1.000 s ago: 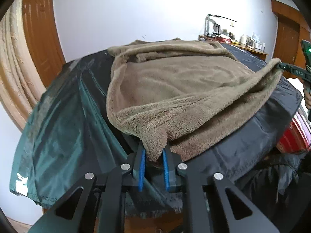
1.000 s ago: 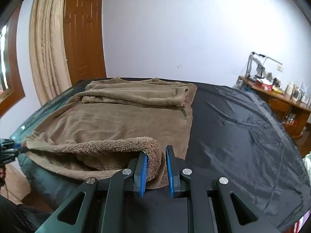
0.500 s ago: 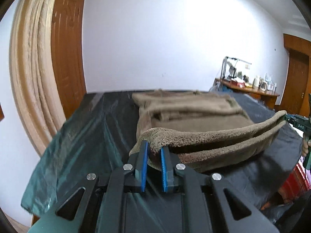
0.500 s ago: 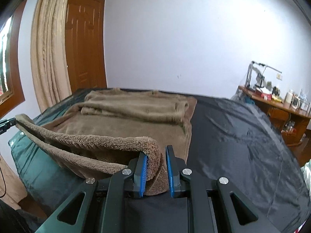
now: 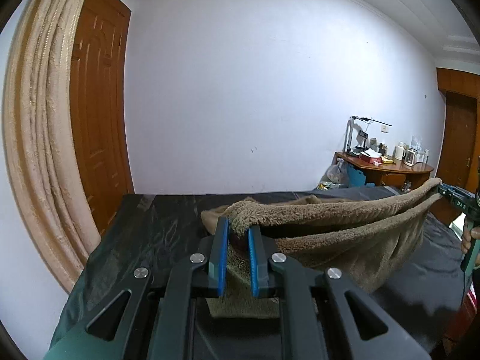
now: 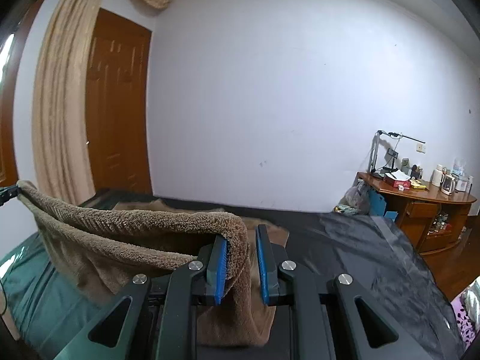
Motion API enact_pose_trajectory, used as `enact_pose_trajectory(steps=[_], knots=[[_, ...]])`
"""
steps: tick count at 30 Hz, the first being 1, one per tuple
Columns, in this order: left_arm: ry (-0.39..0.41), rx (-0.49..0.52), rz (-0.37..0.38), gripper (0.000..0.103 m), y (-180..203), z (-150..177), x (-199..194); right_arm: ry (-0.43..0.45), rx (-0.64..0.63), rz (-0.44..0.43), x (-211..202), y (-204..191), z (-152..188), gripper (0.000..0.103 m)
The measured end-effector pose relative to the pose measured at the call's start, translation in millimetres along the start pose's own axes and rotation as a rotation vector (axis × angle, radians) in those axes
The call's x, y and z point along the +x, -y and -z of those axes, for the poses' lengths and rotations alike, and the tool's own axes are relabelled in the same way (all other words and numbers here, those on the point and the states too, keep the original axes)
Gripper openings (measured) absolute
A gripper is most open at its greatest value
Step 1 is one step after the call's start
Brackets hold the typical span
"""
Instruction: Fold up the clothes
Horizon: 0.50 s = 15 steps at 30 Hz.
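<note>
A brown fleece garment (image 5: 345,222) hangs stretched between my two grippers above a bed covered with a dark sheet (image 5: 156,231). The left gripper (image 5: 239,225) is shut on one corner, pinched between its blue pads. At the right edge of the left wrist view, the right gripper (image 5: 453,199) holds the other corner, with a hand (image 5: 471,237) below it. In the right wrist view the right gripper (image 6: 240,234) is shut on fleece (image 6: 135,225) that drapes over its left pad. The left gripper (image 6: 6,193) shows at the far left. The garment's far part lies on the bed.
A wooden door (image 5: 96,120) and a beige curtain (image 5: 36,138) stand at the left. A wooden desk (image 6: 420,207) with kettles, boxes and a lamp stands at the right by the white wall. The dark sheet (image 6: 360,249) spreads to the right of the garment.
Both grippers have risen and carried the garment's near edge up off the bed. The edge now hangs taut between them, and both views have tilted up towards the wall.
</note>
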<state>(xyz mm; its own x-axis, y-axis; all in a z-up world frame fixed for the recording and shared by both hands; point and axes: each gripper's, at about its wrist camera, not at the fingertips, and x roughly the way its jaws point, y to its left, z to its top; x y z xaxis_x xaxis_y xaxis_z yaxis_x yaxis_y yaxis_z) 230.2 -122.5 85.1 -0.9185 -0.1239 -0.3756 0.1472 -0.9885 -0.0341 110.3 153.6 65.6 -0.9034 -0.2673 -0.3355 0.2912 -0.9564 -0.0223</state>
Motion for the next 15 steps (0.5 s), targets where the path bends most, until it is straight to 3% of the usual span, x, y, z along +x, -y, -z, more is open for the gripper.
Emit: enact_pose_trajectory(steps=[15], knots=[[-0.124, -0.049, -0.084, 0.014, -1, -62, 191, -0.064, 0.105, 0.11, 167, 32, -58, 0.019]])
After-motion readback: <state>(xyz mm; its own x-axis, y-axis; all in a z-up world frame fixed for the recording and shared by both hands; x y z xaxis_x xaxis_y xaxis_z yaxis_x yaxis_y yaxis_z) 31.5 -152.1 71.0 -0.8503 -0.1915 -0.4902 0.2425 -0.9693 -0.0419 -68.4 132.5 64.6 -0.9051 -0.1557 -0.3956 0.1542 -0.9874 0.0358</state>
